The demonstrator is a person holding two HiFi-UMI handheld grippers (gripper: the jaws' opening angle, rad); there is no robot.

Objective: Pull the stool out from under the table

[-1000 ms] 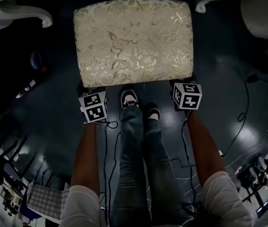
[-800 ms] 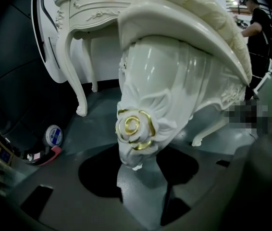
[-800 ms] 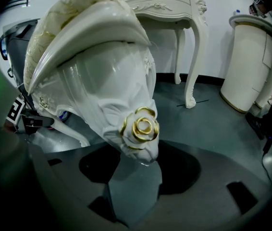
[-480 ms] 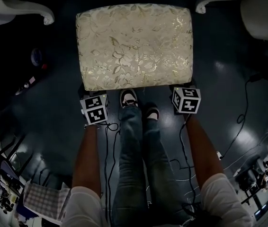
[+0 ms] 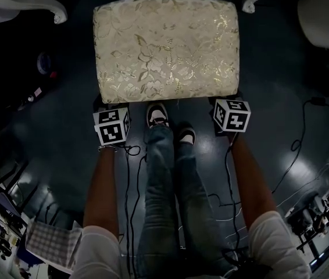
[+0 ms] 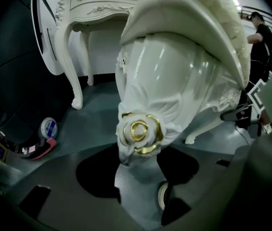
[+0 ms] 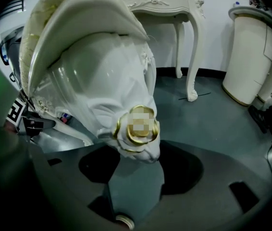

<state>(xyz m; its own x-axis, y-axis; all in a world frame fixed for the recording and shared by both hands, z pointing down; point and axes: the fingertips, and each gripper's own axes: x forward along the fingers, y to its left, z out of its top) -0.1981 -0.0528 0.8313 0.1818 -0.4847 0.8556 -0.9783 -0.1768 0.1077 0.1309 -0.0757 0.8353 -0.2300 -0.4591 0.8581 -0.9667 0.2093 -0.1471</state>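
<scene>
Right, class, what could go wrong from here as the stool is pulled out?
The left gripper and right gripper grip glossy, curved legs of the stool; they may slip.
The shoes are close to the stool, so it could hit them.
Cables trail near them: a trip hazard stepping back.

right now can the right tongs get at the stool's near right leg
Probably yes: the right tongs close round the stool's near right leg below its gold rosette, and nothing stands in the way.

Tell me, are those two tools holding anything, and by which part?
Yes: the white stool with the cream floral cushion. The left tool clamps one near leg just below its carved gold rose; the right tool clamps the other near leg likewise.
</scene>
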